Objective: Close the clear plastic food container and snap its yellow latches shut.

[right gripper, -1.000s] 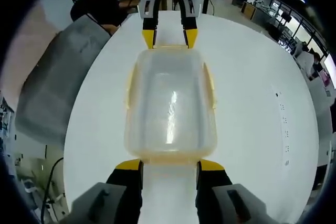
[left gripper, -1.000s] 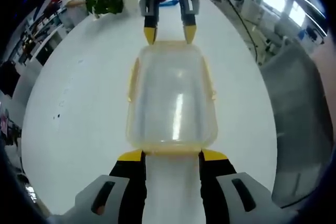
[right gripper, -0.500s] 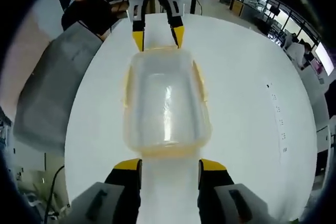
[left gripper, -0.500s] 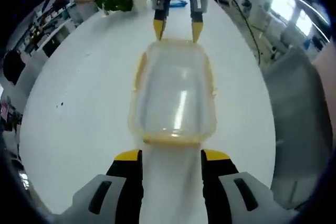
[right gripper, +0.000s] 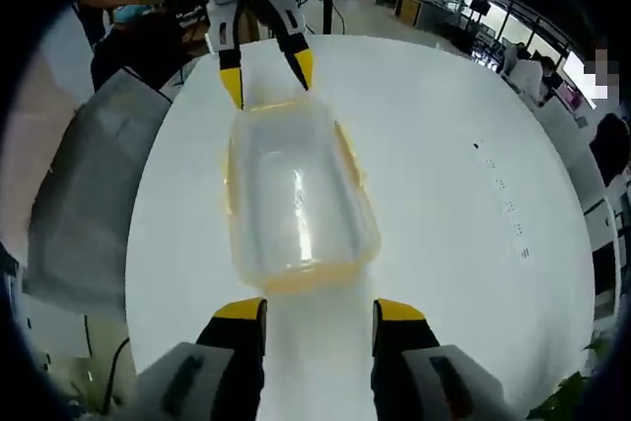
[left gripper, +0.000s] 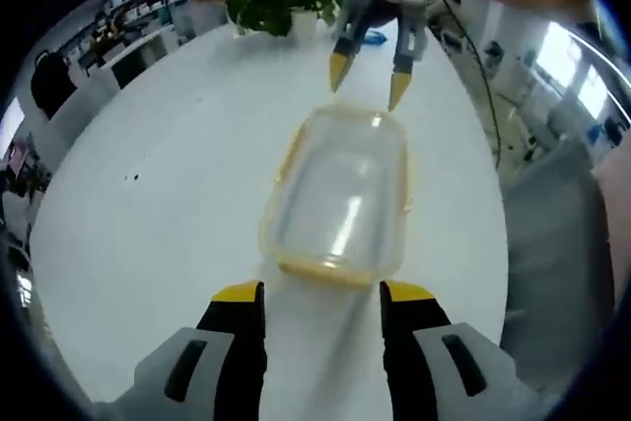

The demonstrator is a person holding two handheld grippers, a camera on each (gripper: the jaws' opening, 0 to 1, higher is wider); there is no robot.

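On white tabletop, clear container with lid on, lying between left tongs and right tongs; both spread wide, holding nothing, clear of it.

Clear lidded container with yellow latches lies flat on table.

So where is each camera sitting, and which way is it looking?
Left gripper view: rides on the left gripper, looking forward along its open, yellow-tipped fingers at the clear container on the white table; the right gripper faces it from the far end, a bare arm behind.
Right gripper view: rides on the right gripper, looking the opposite way over the container toward the left gripper.
Both share the container, the table and the gripper opposite.
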